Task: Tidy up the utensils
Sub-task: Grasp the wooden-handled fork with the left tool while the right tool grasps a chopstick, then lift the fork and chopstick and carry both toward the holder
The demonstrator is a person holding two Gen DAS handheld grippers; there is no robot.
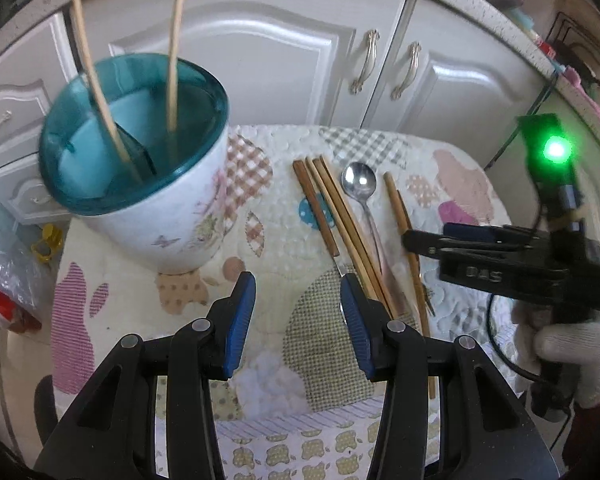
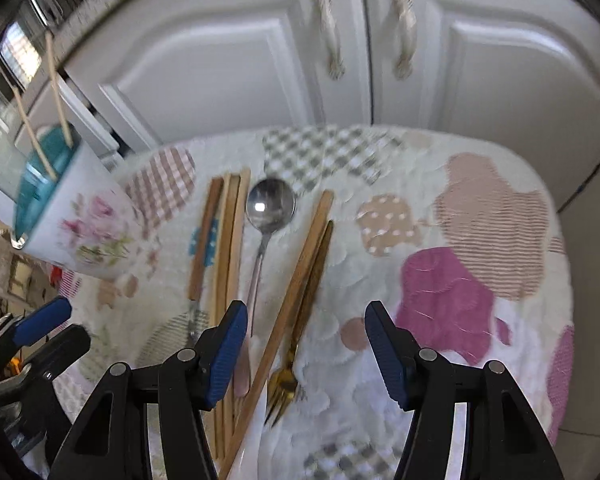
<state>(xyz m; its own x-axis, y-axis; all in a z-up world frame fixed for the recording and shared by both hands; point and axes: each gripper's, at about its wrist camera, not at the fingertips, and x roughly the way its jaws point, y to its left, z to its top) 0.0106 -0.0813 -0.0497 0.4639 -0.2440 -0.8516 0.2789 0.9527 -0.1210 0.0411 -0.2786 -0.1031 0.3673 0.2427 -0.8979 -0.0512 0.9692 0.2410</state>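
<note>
A white floral cup with a teal inside (image 1: pixel 140 168) stands at the left of the quilted cloth (image 1: pixel 260 216) and holds two light chopsticks (image 1: pixel 96 80). To its right lie several wooden chopsticks (image 1: pixel 340 220), a wood-handled utensil (image 1: pixel 316 216), a steel spoon (image 1: pixel 359 182) and a gold fork (image 2: pixel 286 380). My left gripper (image 1: pixel 298 320) is open and empty above the cloth, just left of the chopsticks. My right gripper (image 2: pixel 306 350) is open and empty over the fork and a lone chopstick (image 2: pixel 292 300). It also shows in the left wrist view (image 1: pixel 412 240).
White cabinet doors with metal handles (image 1: pixel 364 60) stand behind the cloth. A red bag and clear plastic (image 1: pixel 0 280) lie off the cloth's left edge. The cup also shows in the right wrist view (image 2: pixel 80 216), at the left.
</note>
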